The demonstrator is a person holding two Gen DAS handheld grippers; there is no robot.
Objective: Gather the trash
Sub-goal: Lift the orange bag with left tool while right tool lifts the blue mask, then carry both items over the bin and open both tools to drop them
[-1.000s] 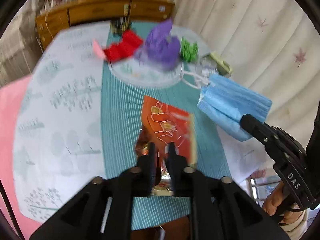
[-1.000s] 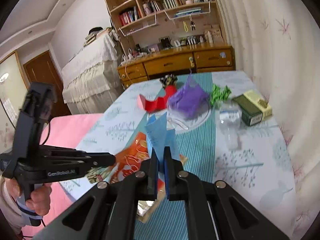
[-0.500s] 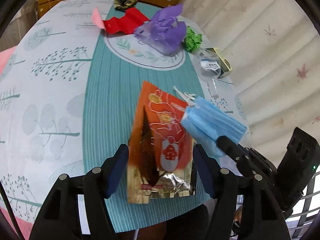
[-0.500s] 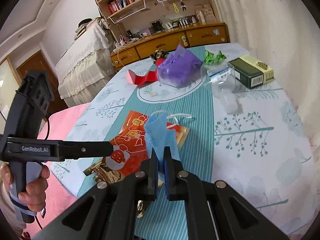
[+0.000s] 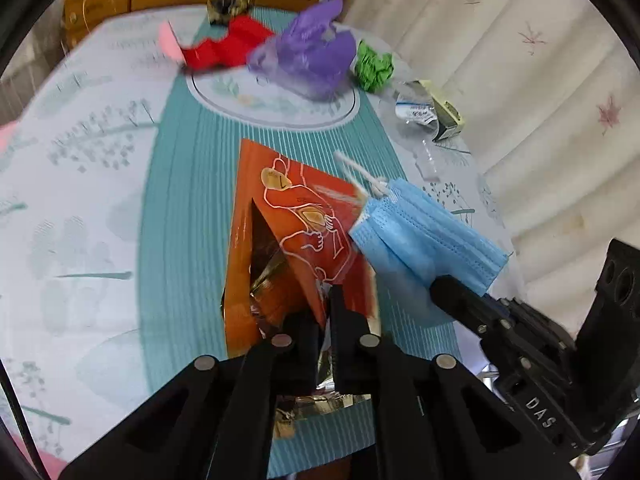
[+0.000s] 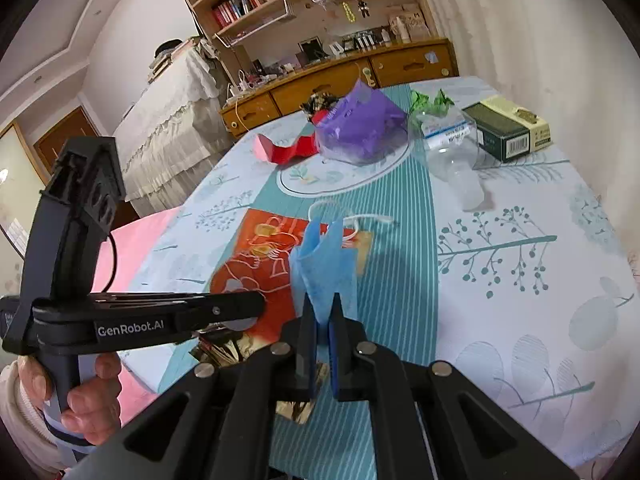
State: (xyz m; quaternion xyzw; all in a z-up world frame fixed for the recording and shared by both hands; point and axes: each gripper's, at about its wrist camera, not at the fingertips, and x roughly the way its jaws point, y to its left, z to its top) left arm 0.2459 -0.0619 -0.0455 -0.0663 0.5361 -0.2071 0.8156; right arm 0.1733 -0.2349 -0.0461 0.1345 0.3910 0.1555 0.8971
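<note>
A person's two handheld grippers worked over a table strewn with trash. The right gripper (image 6: 320, 316) was clamped on a folded blue face mask (image 6: 324, 264), which stood up from between its closed jaws, ear loops trailing over the far side. The left gripper (image 5: 325, 312), just beside it to the left, had its jaws pinched together on the near edge of an orange foil snack bag (image 5: 296, 240) lying flat on the teal striped table runner (image 5: 188, 184); the bag's torn mouth gaped just ahead of the fingertips. The step in hand appeared to be opening or steadying the bag so the mask could go inside. The next move likely called for lifting the pinched edge to widen the mouth, then bringing the mask down over it. Well beyond both tongs waited more litter: a purple plastic bag (image 6: 360, 128), red paper (image 6: 292, 152), crumpled green wrapper (image 5: 374, 66), a crushed clear bottle (image 6: 452, 152) and a small carton (image 6: 508, 132).
</note>
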